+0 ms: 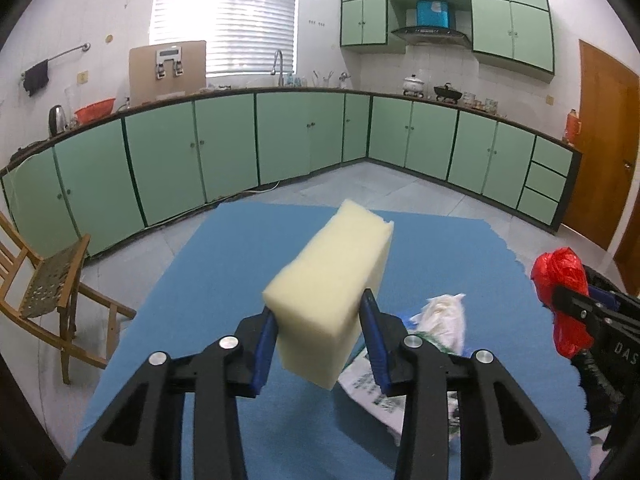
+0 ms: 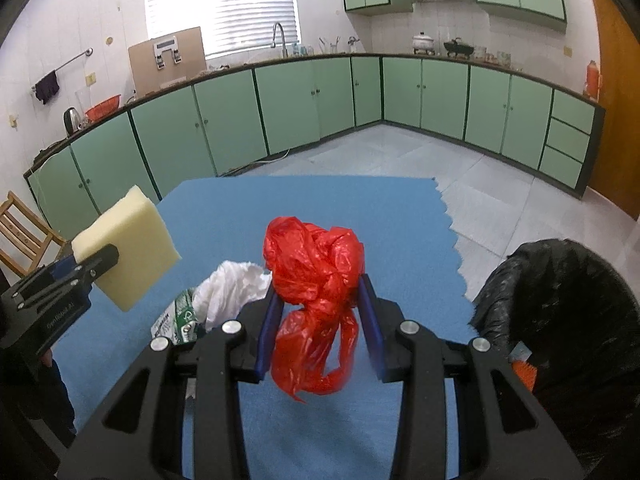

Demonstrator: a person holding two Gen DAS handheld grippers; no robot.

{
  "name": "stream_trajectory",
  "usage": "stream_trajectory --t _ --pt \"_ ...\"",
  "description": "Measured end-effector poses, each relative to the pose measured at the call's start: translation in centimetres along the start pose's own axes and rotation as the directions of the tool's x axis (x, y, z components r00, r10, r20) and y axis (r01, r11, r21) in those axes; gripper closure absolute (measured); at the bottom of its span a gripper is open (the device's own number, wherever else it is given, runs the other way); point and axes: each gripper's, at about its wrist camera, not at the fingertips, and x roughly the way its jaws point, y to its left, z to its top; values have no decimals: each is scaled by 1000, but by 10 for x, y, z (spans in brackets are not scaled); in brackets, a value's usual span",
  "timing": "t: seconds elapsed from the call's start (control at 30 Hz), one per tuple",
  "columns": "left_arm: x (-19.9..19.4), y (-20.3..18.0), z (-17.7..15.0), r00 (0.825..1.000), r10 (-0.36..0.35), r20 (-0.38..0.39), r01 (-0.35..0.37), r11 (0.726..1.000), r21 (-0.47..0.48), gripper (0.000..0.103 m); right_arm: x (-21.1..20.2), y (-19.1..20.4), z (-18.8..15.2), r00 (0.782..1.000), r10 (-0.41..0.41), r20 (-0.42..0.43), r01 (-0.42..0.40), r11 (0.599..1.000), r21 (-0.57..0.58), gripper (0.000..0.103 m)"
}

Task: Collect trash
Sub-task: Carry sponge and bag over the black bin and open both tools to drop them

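Left tool [image 1: 320, 334]: you grip the foam block [image 1: 328, 292].
Right tool [image 2: 318, 312]: you grip the red bag [image 2: 316, 280] above the desk [image 2: 224, 216].

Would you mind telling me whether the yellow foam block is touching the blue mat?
Apart. The right wrist view shows the foam block lifted clear of the blue mat, clamped in the left gripper.
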Motion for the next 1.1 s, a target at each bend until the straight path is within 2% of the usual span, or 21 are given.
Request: stream_trajectory --t 0.37,0.57,0.83,1.1 --pt "-36 -39 16 995 -74 65 72 997 27 64 -55 -23 11 996 -23 92 22 1000 14 68" --pt "-47 -71 23 986 -140 86 135 989 61 64 -84 -54 11 990 -64 129 58 997 50 68" --pt "-51 -132 29 963 -254 87 244 963 116 64 -114 -108 4 976 -158 152 144 984 104 68" --pt "-45 -199 29 930 -364 47 353 921 164 64 -135 -174 -13 955 -257 148 231 958 173 69"
